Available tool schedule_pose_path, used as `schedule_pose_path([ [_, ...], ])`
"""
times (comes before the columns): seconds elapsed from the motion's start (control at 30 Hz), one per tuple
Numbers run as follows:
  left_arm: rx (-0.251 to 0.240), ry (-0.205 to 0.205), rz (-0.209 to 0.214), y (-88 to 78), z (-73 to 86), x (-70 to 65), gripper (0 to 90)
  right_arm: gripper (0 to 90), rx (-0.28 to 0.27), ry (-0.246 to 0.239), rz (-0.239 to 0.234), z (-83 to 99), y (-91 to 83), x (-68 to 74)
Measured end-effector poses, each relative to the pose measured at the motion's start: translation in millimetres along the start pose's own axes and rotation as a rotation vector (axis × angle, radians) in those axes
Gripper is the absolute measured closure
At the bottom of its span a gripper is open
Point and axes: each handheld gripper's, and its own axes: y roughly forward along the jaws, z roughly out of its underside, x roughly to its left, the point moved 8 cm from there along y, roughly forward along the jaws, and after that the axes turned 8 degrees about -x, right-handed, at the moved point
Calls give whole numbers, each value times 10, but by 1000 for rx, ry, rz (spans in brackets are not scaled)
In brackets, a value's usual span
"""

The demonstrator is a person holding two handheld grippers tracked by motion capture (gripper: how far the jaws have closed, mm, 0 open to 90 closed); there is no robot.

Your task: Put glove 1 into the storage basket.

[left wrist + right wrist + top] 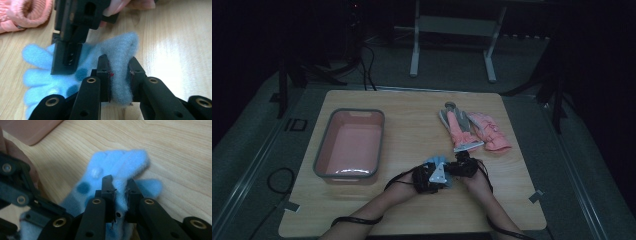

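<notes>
A light blue fleece glove [435,161] lies on the wooden table [412,210] near its front, between both hands. In the left gripper view, my left gripper [119,65] is shut on a raised fold of the blue glove [40,75], with both pads pressing into the fleece. The right gripper [70,50] comes down onto the glove's finger side just beyond. In the right gripper view, my right gripper [121,187] is shut on an edge of the blue glove [117,162], whose fingers spread past the jaws. The two grippers [432,176] [460,166] sit close together.
A pink tub with a grey rim [323,150] stands at the table's left. A grey and coral glove [458,129] and a pink mitten [490,133] lie at the back right. The pink mitten's cuff [27,12] is near the blue glove.
</notes>
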Motion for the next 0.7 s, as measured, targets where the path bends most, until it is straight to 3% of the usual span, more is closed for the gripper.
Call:
schedule_pose_path([
  [0.2,-7,-14,7,-178,-95,97,776,826,-31,16,-20,-155,-65,44],
  [0.7,50,41,-3,-500,-198,214,779,828,-74,2,-57,-509,-81,248],
])
